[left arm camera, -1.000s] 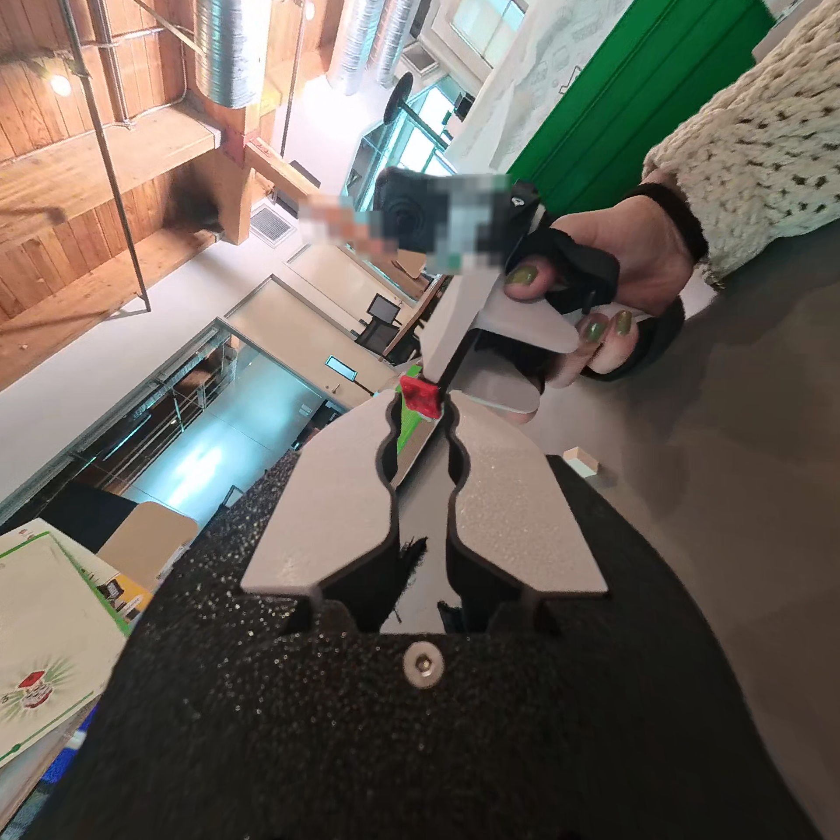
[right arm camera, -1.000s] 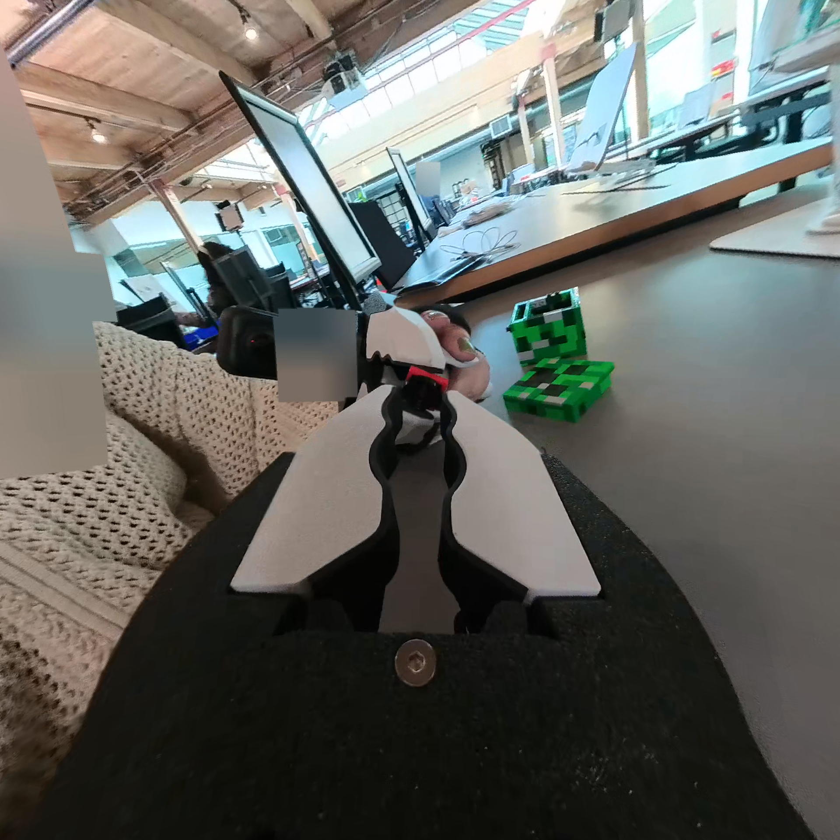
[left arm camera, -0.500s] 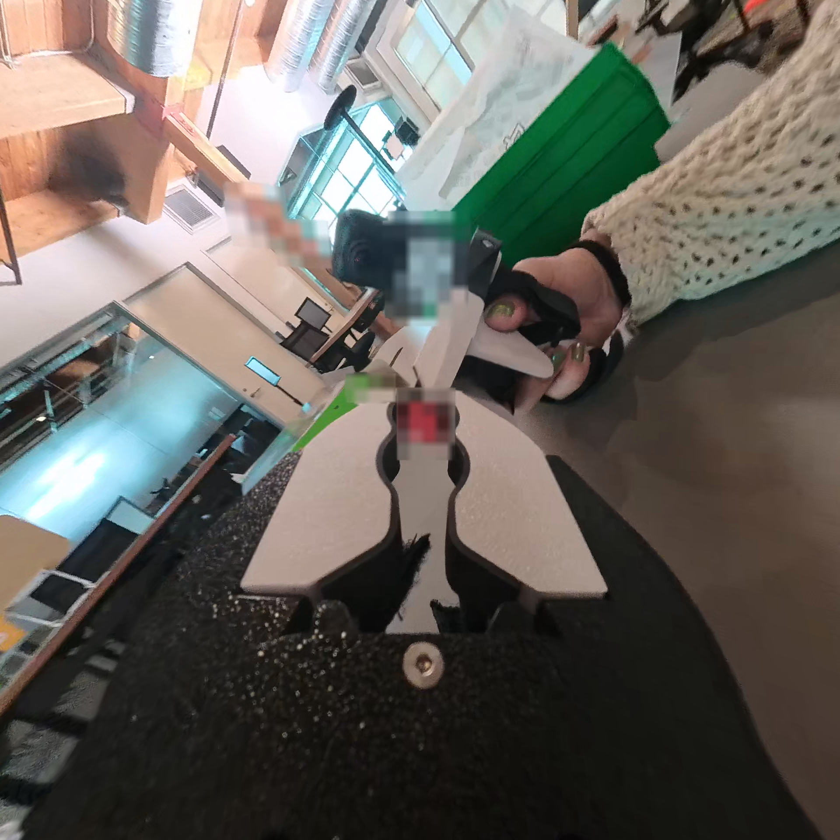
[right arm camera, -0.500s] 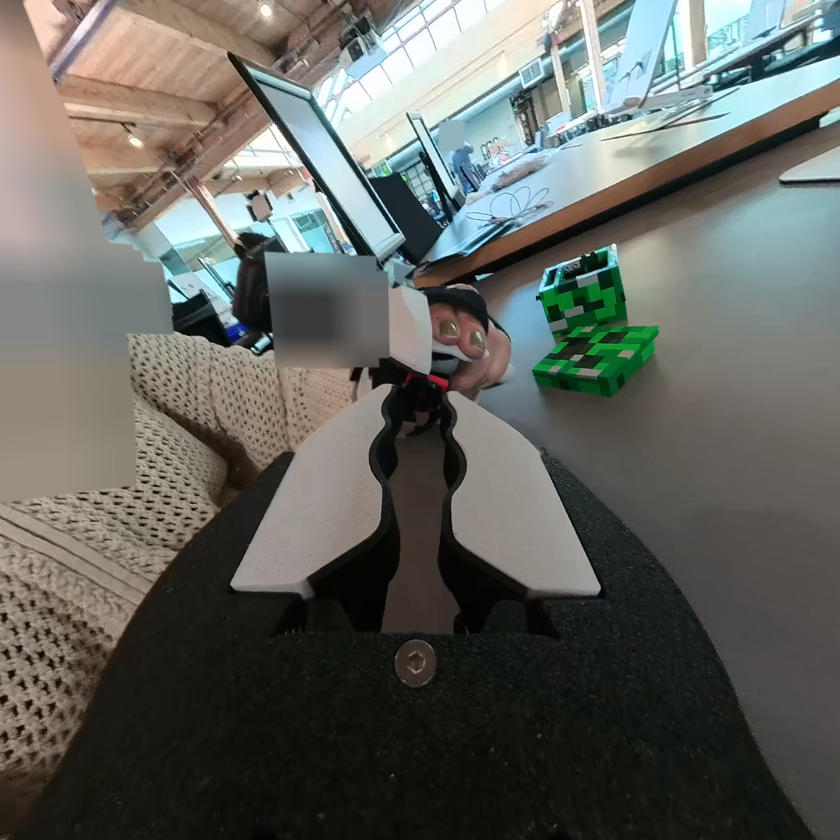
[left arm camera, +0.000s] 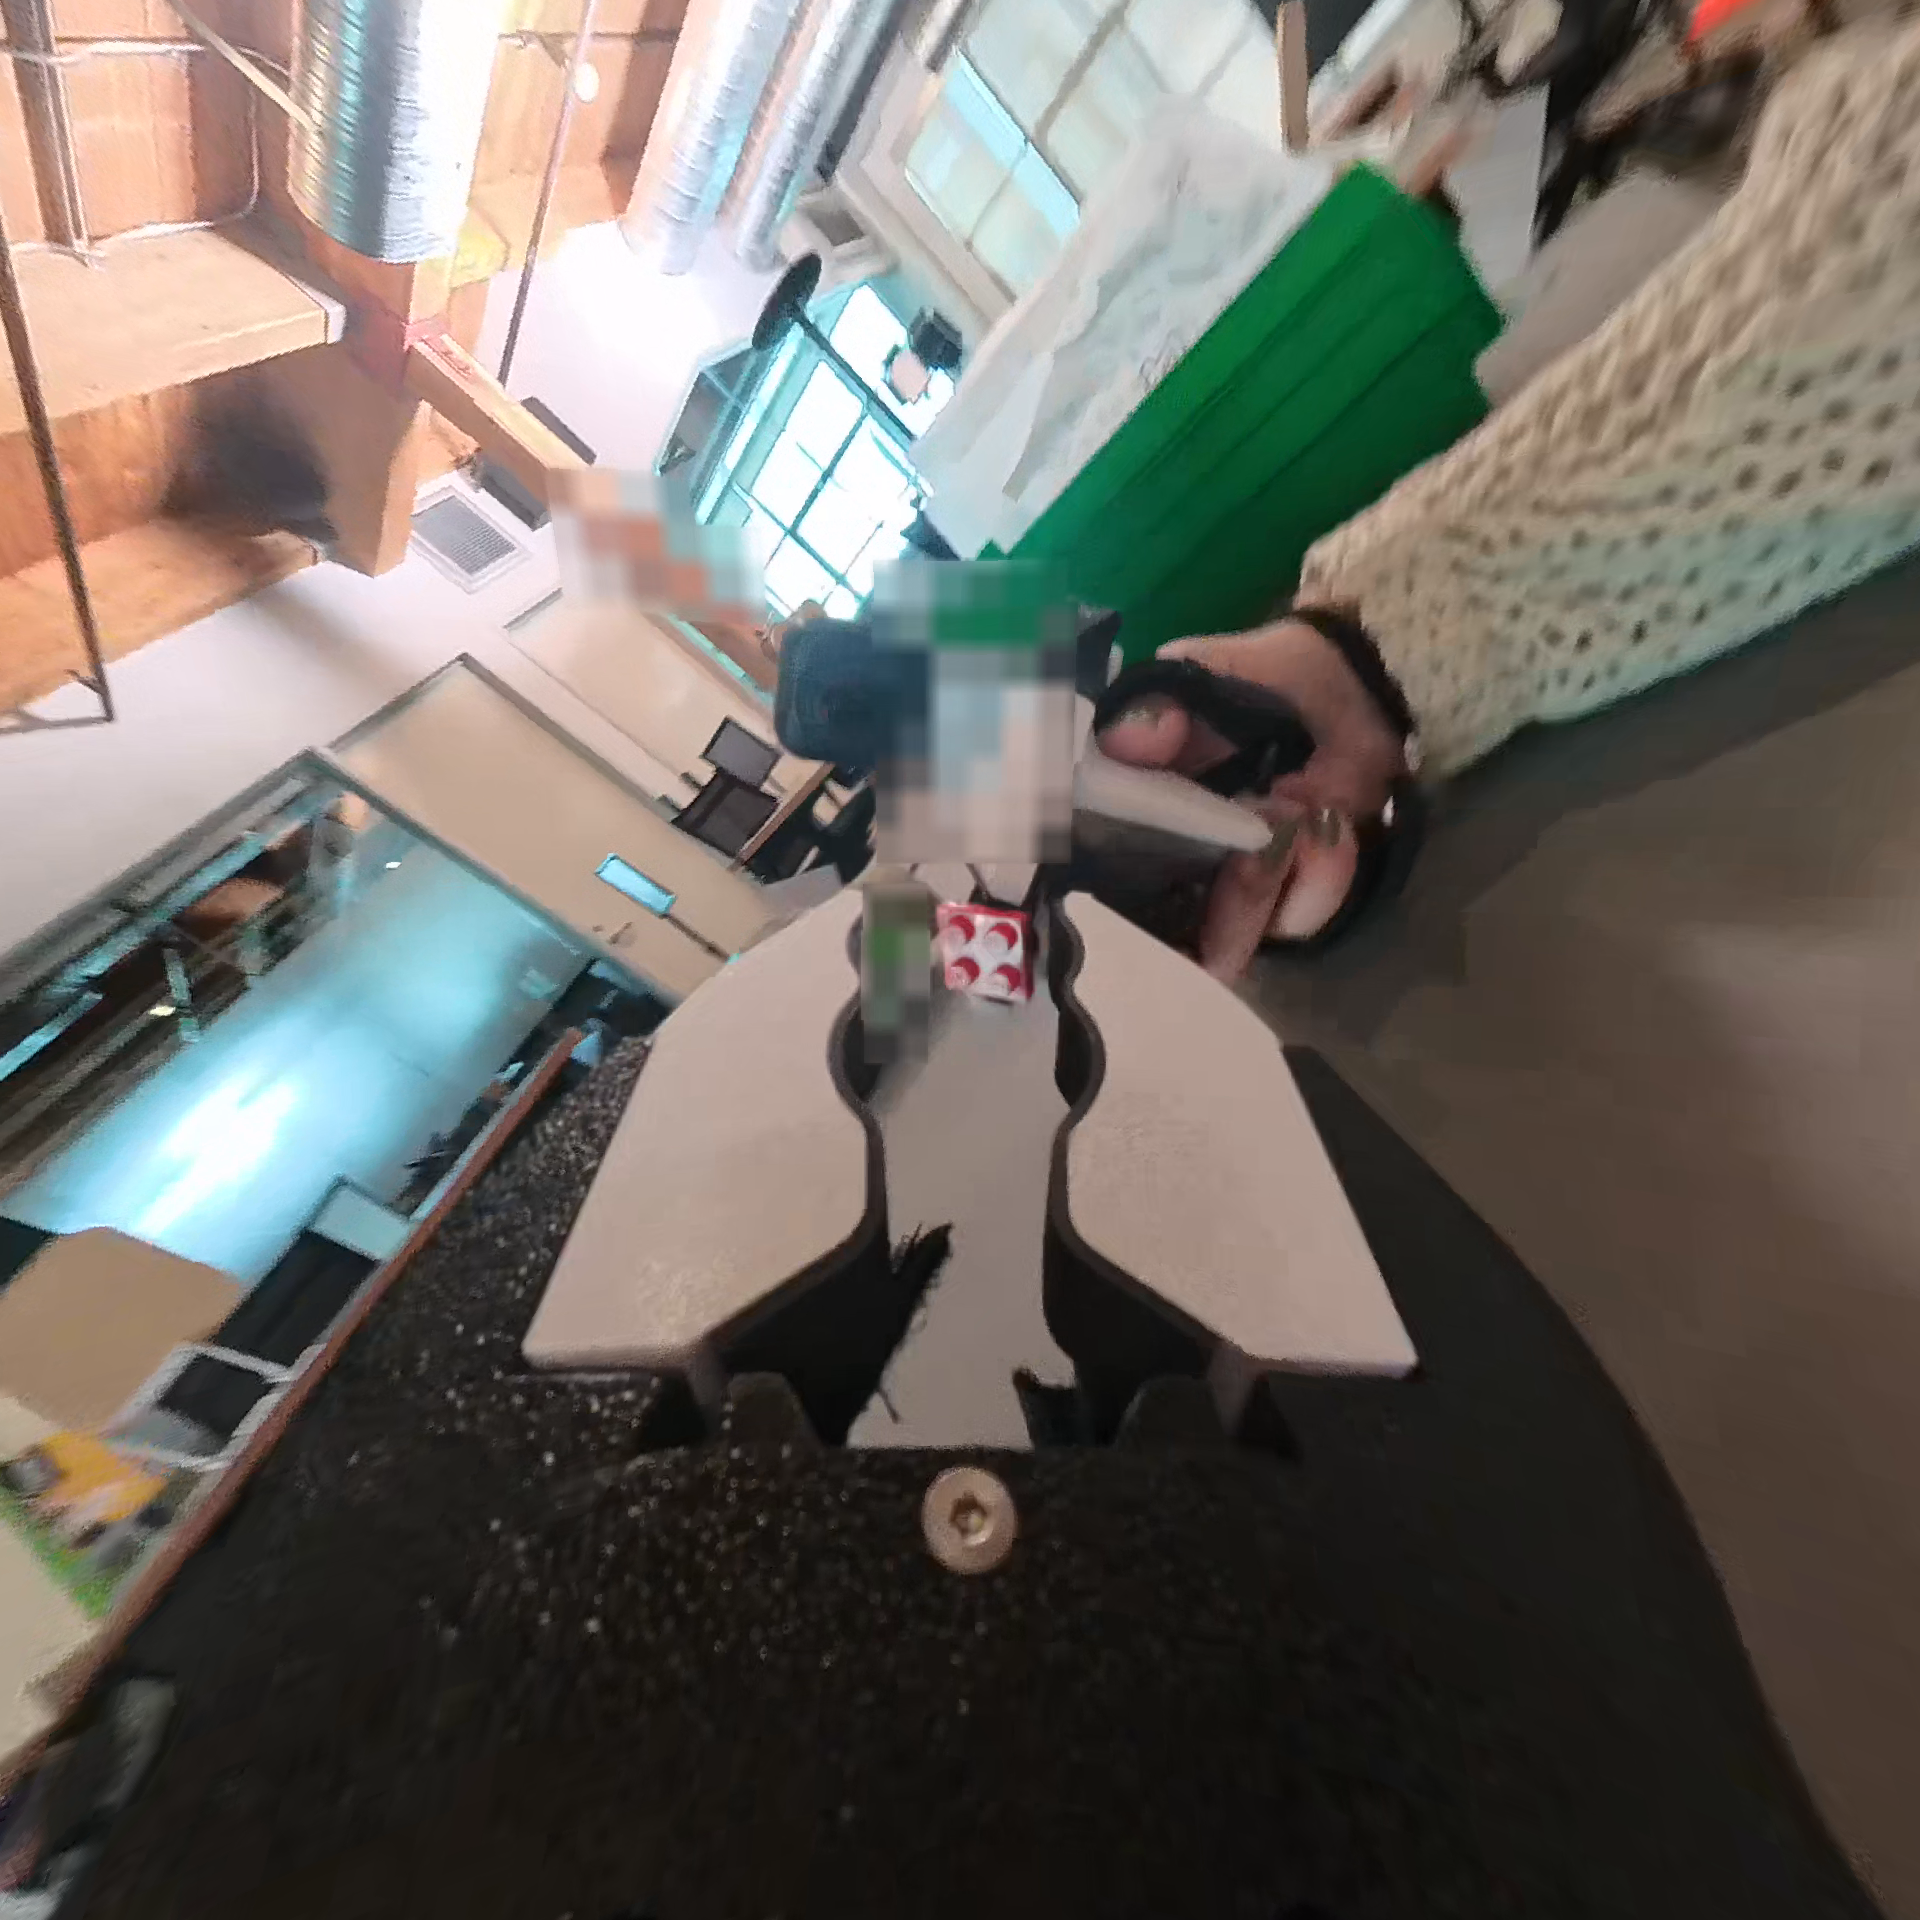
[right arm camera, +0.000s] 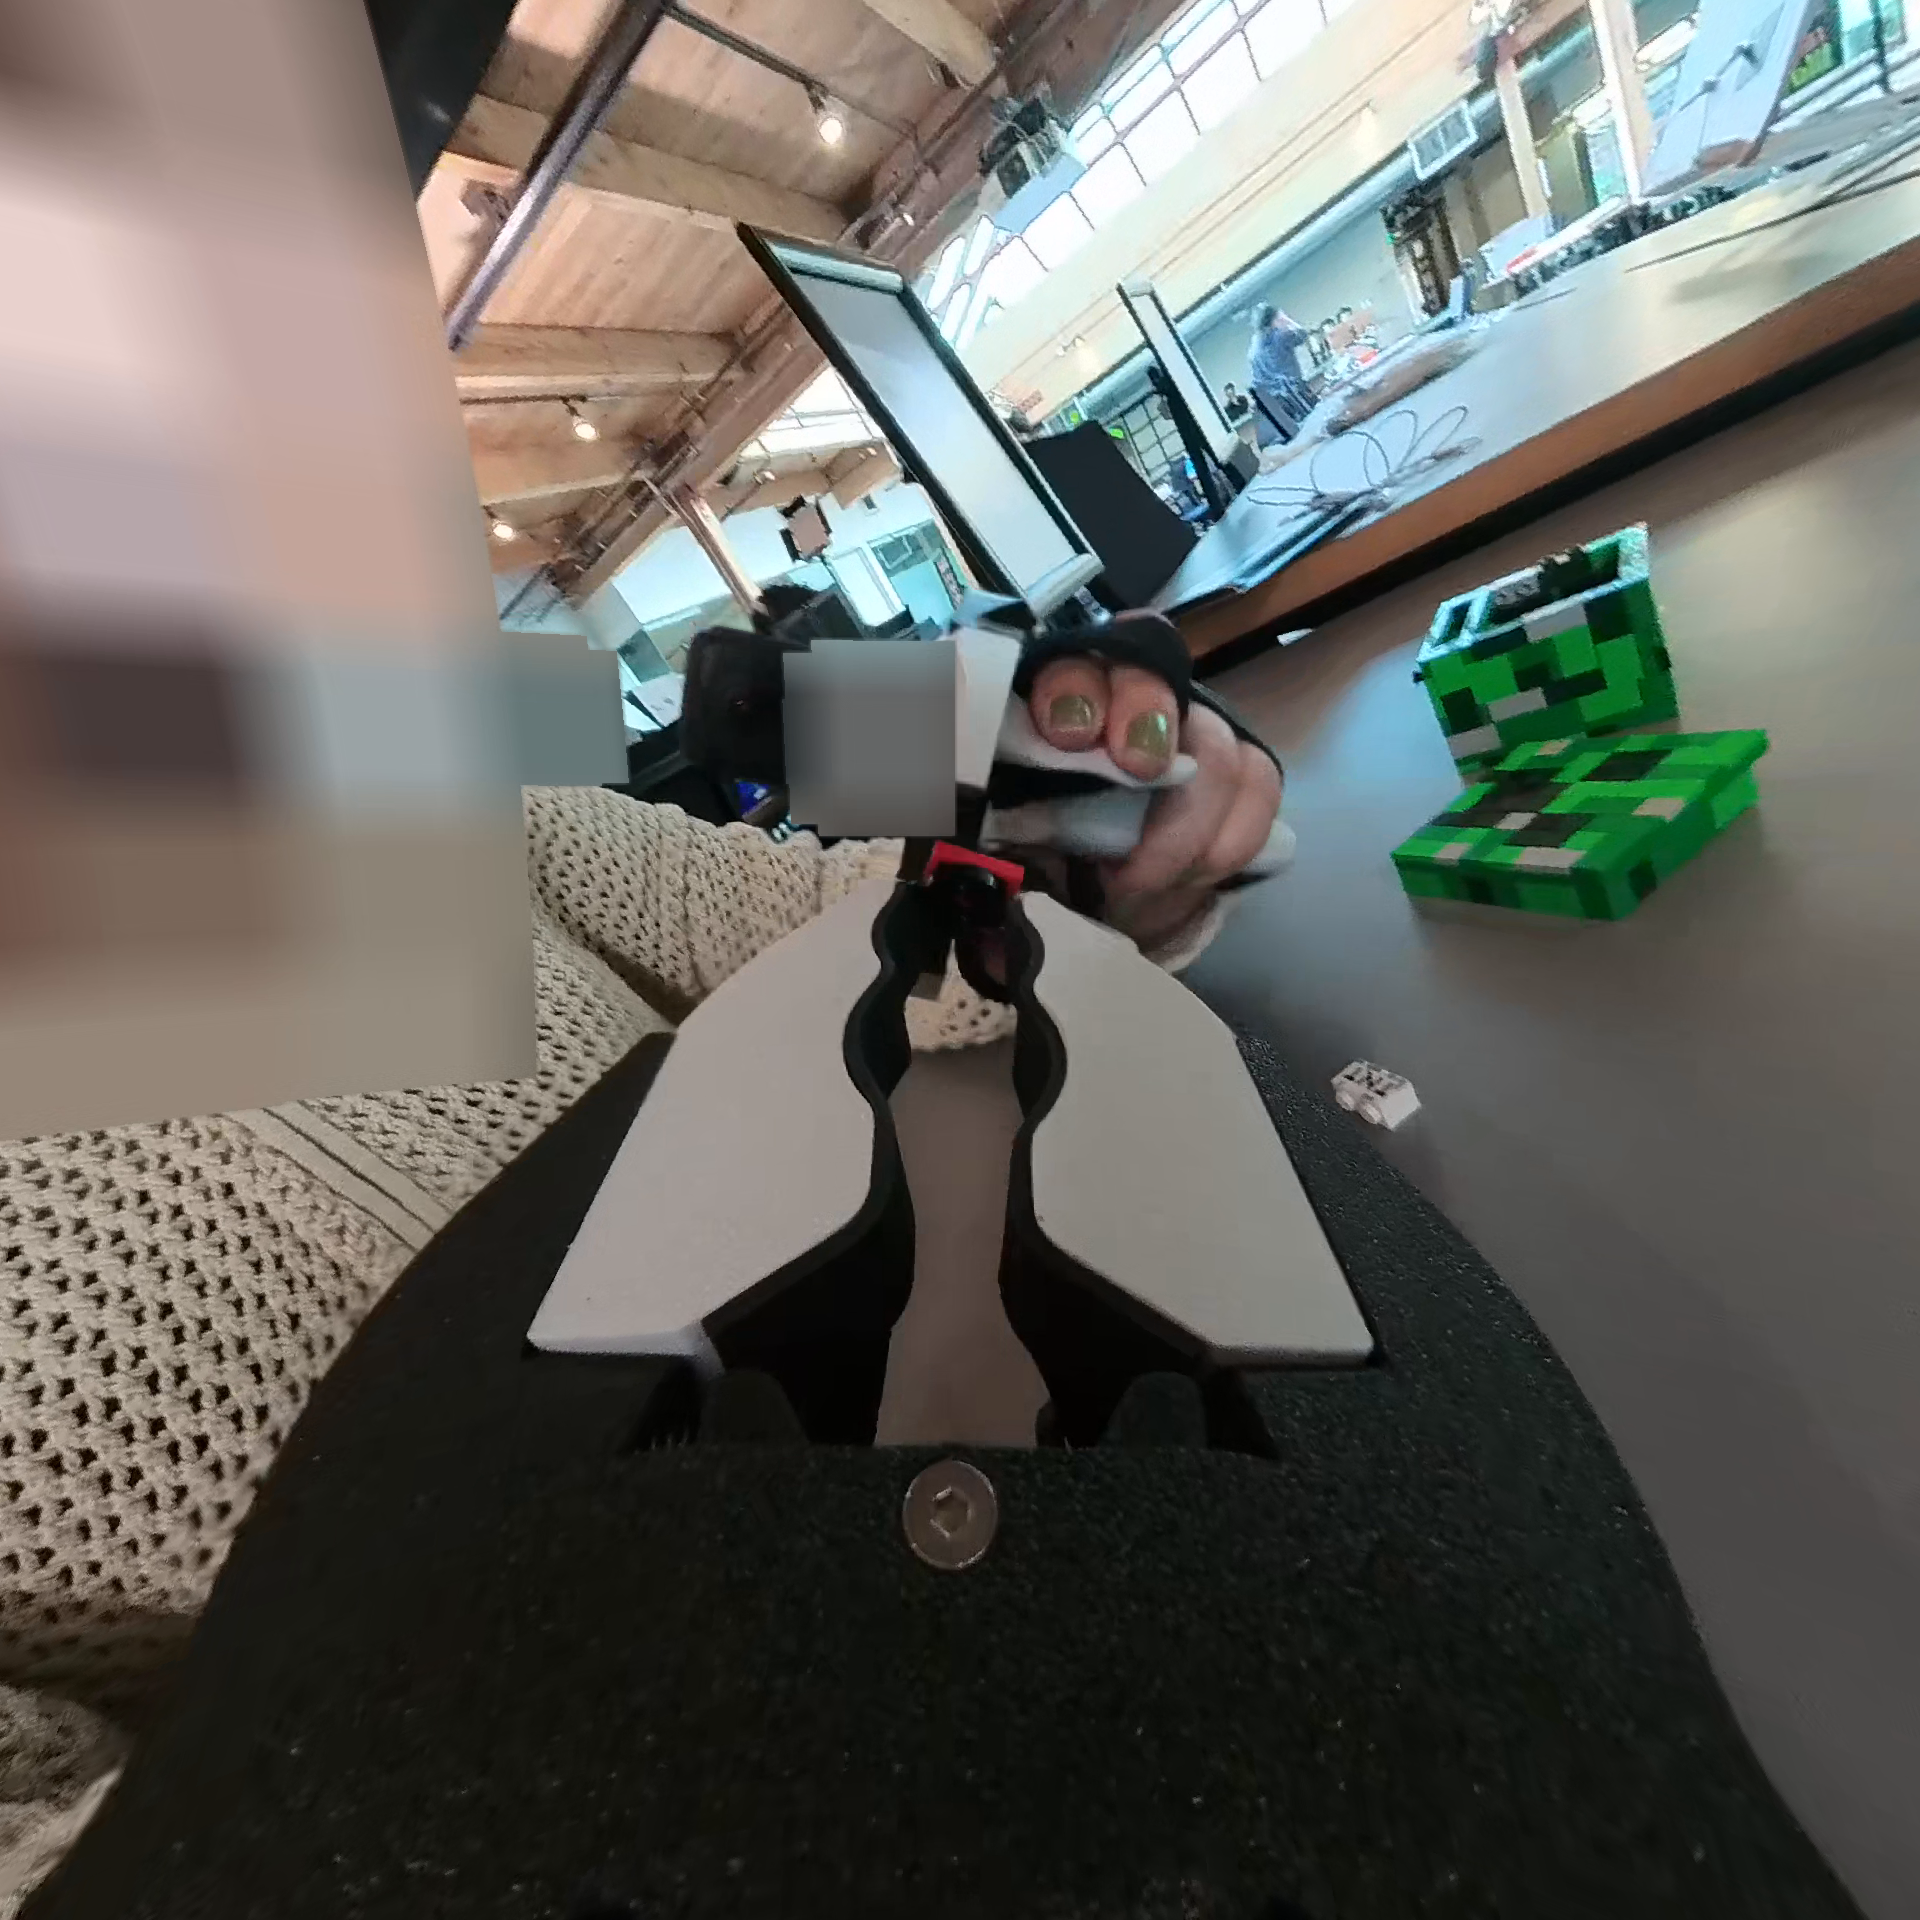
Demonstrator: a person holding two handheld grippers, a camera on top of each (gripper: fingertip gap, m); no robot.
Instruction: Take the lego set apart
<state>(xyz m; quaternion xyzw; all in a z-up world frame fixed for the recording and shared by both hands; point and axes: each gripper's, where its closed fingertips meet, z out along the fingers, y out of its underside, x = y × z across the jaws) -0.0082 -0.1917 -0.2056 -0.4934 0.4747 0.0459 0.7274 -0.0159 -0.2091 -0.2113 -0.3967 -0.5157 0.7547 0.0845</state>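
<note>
- Right now you hold a small red-and-white lego piece (left arm camera: 985, 952) up in the air between the two grippers, clear of the dark table (right arm camera: 1558, 1195), presumably so both tools can pull on it without the surface getting in the way.
- Your left gripper (left arm camera: 961, 961) faces the studded red face; its fingers stand narrowly apart around the piece, and a mosaic patch covers one side, so I cannot tell whether they actually pinch it.
- Your right gripper (right arm camera: 961, 914) comes at the same piece (right arm camera: 968, 868) from the opposite side, fingertips drawn in close on the red-topped, dark-bodied bit; it looks gripped there.
- Opposed grips like this suit a pull-apart or twist, which I judge to be the step in hand.
- Behind, the green lego block (right arm camera: 1548, 665) and the flat green lego panel (right arm camera: 1579, 821) sit on the table, just beside each other and well apart from your tools: already separated sections, by the look of it.
- One small white brick (right arm camera: 1377, 1091) lies loose on the table near the right gripper.
</note>
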